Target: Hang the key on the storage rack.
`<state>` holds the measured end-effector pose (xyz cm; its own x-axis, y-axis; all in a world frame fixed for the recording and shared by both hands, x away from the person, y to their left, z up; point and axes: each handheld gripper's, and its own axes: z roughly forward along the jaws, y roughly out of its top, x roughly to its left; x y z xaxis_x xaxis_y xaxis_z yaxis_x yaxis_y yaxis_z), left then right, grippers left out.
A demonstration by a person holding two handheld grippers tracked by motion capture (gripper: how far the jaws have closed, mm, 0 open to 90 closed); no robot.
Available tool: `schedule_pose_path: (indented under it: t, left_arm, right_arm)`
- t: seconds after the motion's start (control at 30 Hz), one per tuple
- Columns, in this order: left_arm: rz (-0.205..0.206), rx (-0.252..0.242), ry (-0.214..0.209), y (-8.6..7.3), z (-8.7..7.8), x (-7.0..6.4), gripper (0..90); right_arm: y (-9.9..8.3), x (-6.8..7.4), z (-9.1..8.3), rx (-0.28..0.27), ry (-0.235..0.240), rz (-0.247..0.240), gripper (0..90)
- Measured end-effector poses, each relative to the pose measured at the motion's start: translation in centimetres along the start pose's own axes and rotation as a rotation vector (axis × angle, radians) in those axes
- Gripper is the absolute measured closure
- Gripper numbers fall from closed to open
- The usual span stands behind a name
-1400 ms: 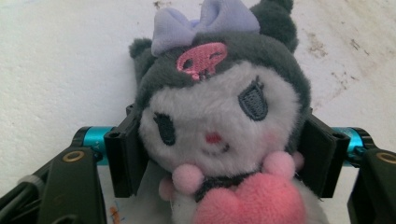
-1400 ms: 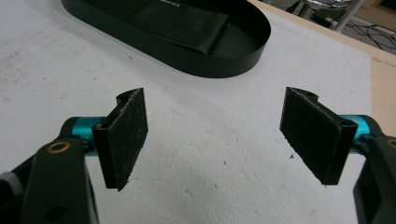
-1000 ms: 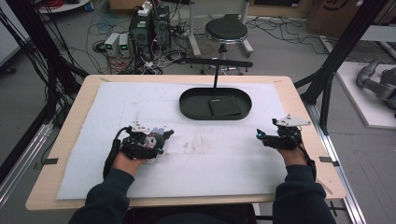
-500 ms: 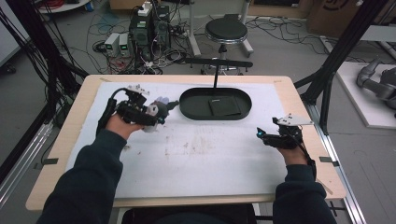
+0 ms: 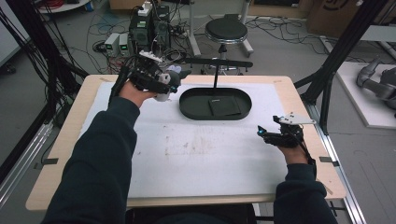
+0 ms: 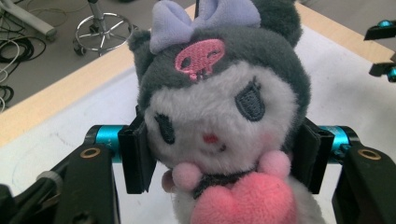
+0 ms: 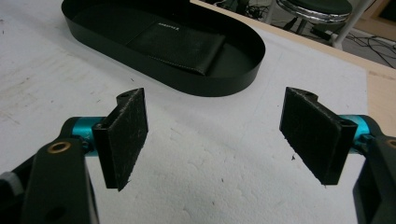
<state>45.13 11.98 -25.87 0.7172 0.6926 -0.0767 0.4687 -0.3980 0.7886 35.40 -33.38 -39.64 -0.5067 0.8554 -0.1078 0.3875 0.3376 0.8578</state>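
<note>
Near the table's far edge, left tongs (image 5: 175, 79) clamp the plush toy (image 6: 219, 116).

One high camera, two tool cameras.
High view looks forward and down on the desk (image 5: 205, 158); the right tool view, close and low, shares its tray (image 7: 196, 84) at 12 o'clock.

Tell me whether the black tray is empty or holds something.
Not empty: the black tray holds a flat black pouch lying on its floor; the plush toy isn't in it.
</note>
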Motion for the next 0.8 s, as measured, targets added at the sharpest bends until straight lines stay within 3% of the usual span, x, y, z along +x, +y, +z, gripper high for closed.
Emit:
schedule_pose_path:
  t: [0.13,0.53,0.8]
  left_arm:
    - [0.007,-0.018,0.011,0.9,1.0,0.2,35.8]
    - [-0.035,-0.031,0.041,1.9,3.4,1.2,35.9]
    - [-0.057,-0.046,0.036,2.9,4.8,1.7,35.9]
  right_arm:
    - [0.0,0.0,0.0,-0.003,0.001,-0.002,24.0]
    - [0.1,-0.1,-0.2,-0.019,-0.001,0.003,24.0]
    - [0.1,-0.1,-0.3,-0.024,0.005,0.011,24.0]
